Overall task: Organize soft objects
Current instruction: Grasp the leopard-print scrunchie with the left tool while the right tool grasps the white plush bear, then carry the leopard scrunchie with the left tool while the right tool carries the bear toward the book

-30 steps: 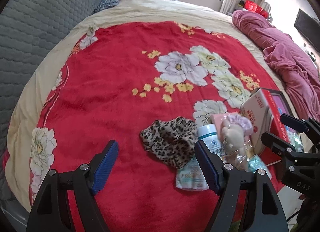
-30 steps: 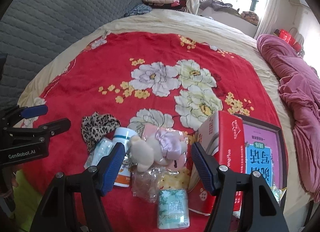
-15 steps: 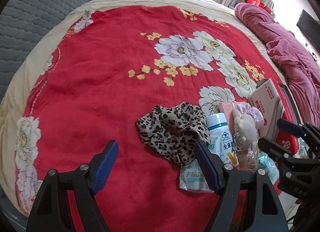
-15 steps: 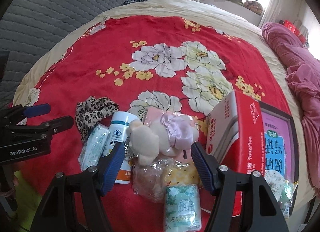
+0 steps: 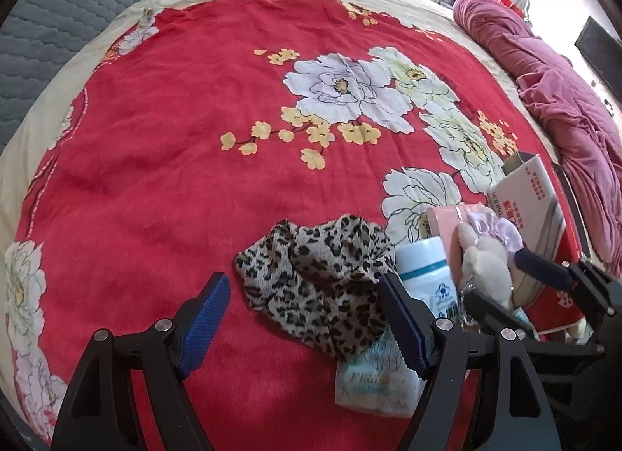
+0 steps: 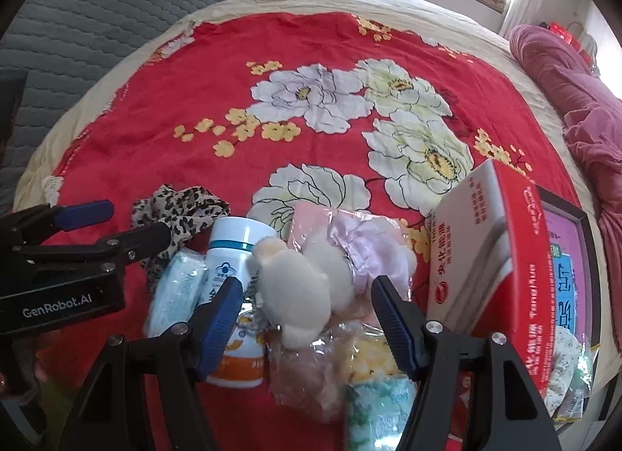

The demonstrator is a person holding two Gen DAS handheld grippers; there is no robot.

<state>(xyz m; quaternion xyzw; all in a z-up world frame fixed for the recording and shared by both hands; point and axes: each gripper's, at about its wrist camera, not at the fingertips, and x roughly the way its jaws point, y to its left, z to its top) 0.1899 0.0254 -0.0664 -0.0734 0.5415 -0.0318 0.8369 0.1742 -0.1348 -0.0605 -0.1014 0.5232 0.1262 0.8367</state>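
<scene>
A leopard-print cloth (image 5: 318, 280) lies crumpled on the red flowered blanket (image 5: 175, 140). My left gripper (image 5: 303, 319) hovers over it, open, with the cloth below and between the blue pads. In the right wrist view a cream plush toy (image 6: 295, 288) leans on a lilac scrunchie (image 6: 365, 249) in a pile. My right gripper (image 6: 307, 323) is open around the plush, its pads apart from it. The left gripper (image 6: 134, 222) shows at the left over the leopard cloth (image 6: 182, 206). The right gripper (image 5: 497, 276) appears at the right of the left wrist view.
A white bottle (image 6: 233, 256), a tissue pack (image 6: 175, 295), plastic bags (image 6: 311, 365), a green tissue pack (image 6: 377, 412) and a pink box (image 6: 307, 222) crowd the pile. A red box (image 6: 490, 256) and a framed print (image 6: 563, 276) stand right. A pink quilt (image 6: 583, 121) lies beyond.
Both grippers have sunk toward the bed and tilted further down, so the cloth and the plush pile look larger and closer. Neither gripper's opening has changed.
</scene>
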